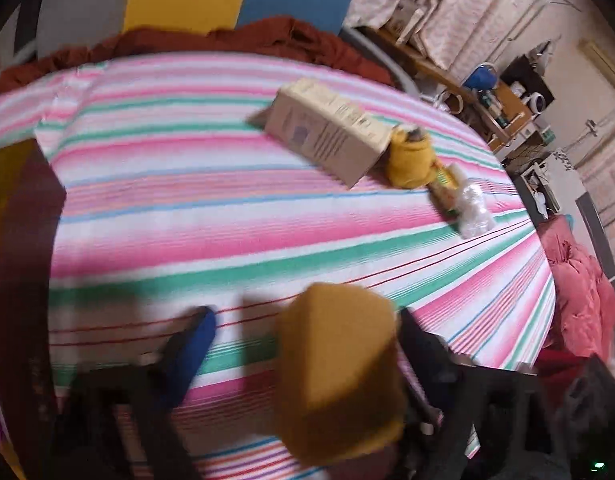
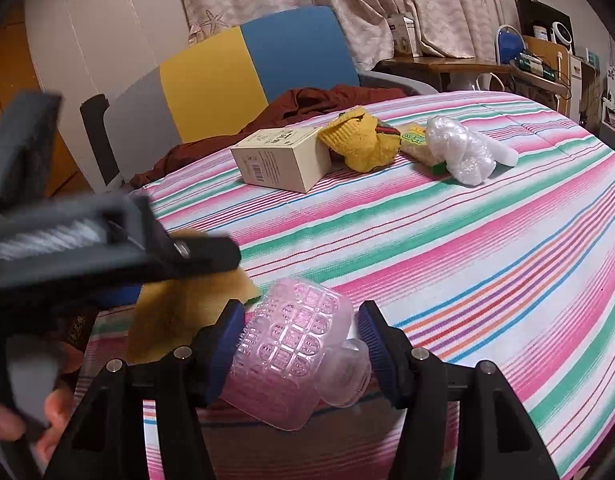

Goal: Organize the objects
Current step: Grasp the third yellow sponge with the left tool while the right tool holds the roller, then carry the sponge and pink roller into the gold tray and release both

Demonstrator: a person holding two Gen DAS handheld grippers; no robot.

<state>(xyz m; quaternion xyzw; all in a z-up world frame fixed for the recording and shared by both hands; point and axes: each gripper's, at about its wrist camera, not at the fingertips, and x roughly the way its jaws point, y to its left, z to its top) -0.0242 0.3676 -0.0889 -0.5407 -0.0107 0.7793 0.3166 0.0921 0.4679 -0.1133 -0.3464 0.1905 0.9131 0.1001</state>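
In the left wrist view a mustard sponge block (image 1: 339, 372) sits between the fingers of my left gripper (image 1: 307, 332). It lies against the right finger, and a strip of bedcover shows between it and the blue left pad (image 1: 199, 336), so the gripper is open. In the right wrist view a pink see-through plastic roller (image 2: 295, 356) lies tilted between the fingers of my right gripper (image 2: 301, 336). It touches the left pad (image 2: 231, 340), and a thin gap shows at the right pad. The left gripper (image 2: 107, 240) and the sponge (image 2: 179, 308) appear at the left there.
On the striped bedcover (image 1: 187, 200) a cream box (image 2: 283, 160), a yellow knitted item (image 2: 359, 144), a green-yellow packet (image 2: 417, 140) and a bubble-wrap bundle (image 2: 463, 148) lie in a row. A rust cloth (image 2: 307, 100) and a colour-block chair (image 2: 211, 80) stand behind. A hand (image 2: 55, 412) holds the left gripper.
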